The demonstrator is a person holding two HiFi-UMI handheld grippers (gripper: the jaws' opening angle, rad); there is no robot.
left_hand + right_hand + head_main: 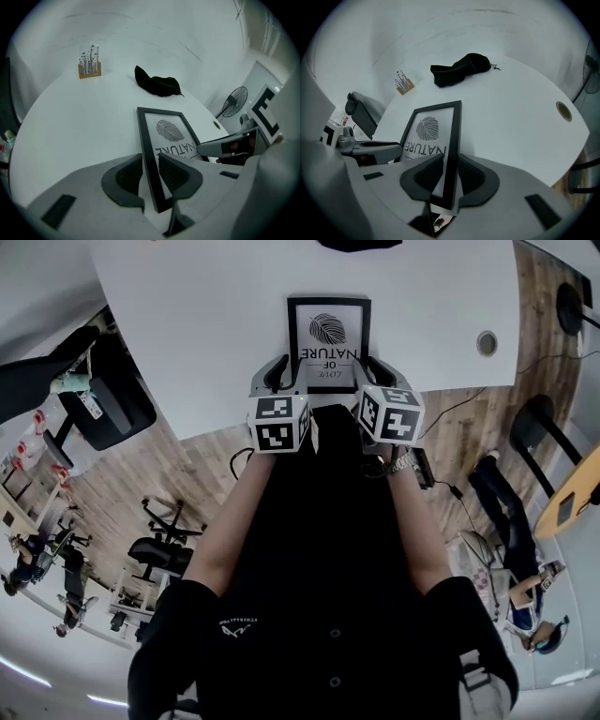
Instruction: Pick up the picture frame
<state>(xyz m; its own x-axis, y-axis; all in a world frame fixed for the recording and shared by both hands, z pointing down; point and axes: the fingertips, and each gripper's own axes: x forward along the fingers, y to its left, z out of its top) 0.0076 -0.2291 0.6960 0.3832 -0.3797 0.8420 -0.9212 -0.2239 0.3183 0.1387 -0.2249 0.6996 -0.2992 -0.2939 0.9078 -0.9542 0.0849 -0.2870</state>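
Note:
A black picture frame (pixel 328 334) holding a leaf print and the words "LOVE OF NATURE" lies at the front edge of the white table (pixel 187 315). My left gripper (pixel 286 368) is shut on its left rail near the near corner. In the left gripper view the rail of the frame (pixel 168 133) runs between the two pads of that gripper (pixel 150 164). My right gripper (pixel 373 368) is shut on the right rail. The right gripper view shows that gripper (pixel 449 161) clamped on the frame (pixel 429 129). I cannot tell whether the frame is clear of the table.
A black cloth (pixel 157 86) lies at the far side of the table. A small wooden stand of thin sticks (pixel 89 66) sits far left. A round cable hole (pixel 486 342) is at the right. An office chair (pixel 103 404) stands left of the table, a fan (pixel 233 102) beyond.

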